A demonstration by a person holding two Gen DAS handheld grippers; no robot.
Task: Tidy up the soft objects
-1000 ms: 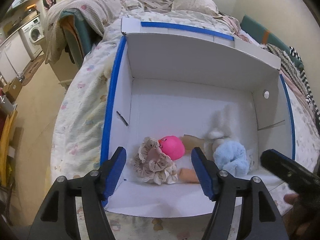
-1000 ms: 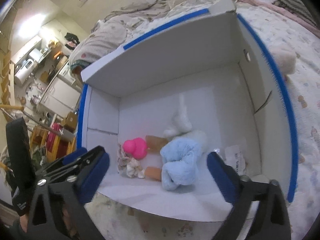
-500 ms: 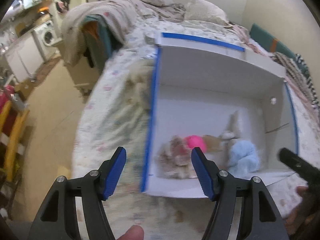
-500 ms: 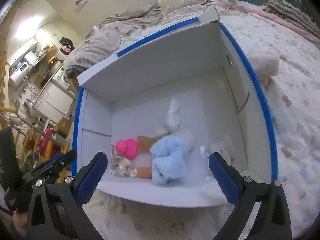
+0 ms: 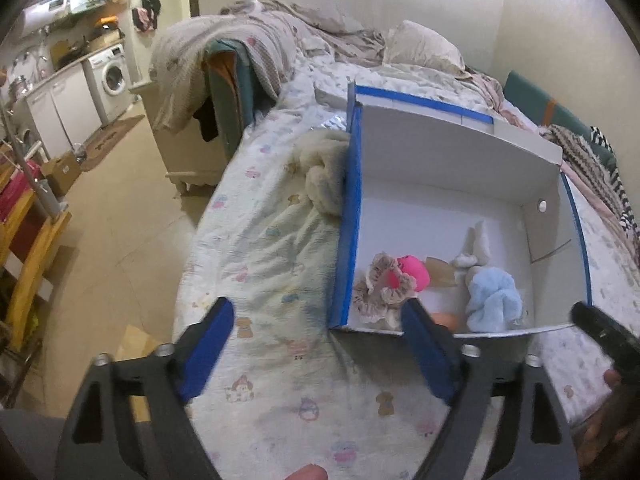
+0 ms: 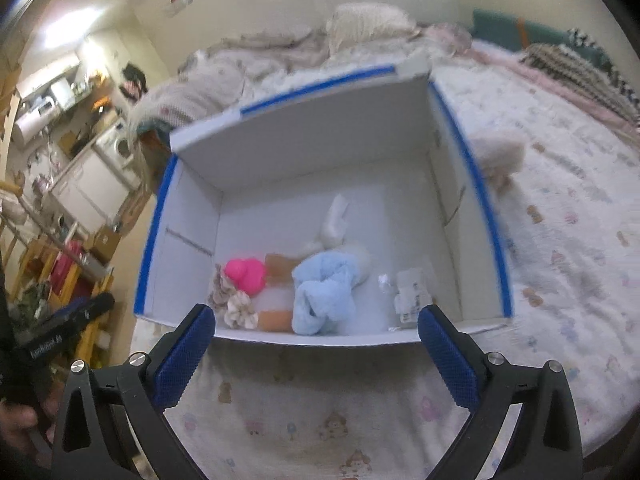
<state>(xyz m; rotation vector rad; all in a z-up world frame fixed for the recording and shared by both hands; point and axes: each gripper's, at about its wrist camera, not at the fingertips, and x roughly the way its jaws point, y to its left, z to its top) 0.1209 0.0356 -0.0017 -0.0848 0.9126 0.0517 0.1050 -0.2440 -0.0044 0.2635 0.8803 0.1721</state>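
A white cardboard box (image 5: pixel 348 220) with blue-taped edges lies on the bed. Inside sit a beige frilly scrunchie (image 5: pixel 376 292), a pink toy (image 5: pixel 412 276), a light blue fluffy piece (image 5: pixel 494 300) and a white plush (image 5: pixel 476 244). A cream fluffy item (image 5: pixel 324 172) rests on the sheet against the box's left wall. My left gripper (image 5: pixel 316 320) hovers over the sheet near the box's front left corner; its jaws are opening with nothing between them. My right gripper (image 6: pixel 316 320) stands open and empty before the box (image 6: pixel 320 132), facing the blue piece (image 6: pixel 324 296) and the pink toy (image 6: pixel 246 274).
Another cream fluffy item (image 6: pixel 500 156) lies on the sheet right of the box. A small plastic packet (image 6: pixel 412 296) is in the box's right part. Rumpled bedding and a pillow (image 5: pixel 420 48) sit behind. The bed edge drops to the floor (image 5: pixel 112 220) on the left.
The left gripper has swung left and back, so the box now sits to the right, and its jaws have spread wider. The right gripper has drawn back from the box.
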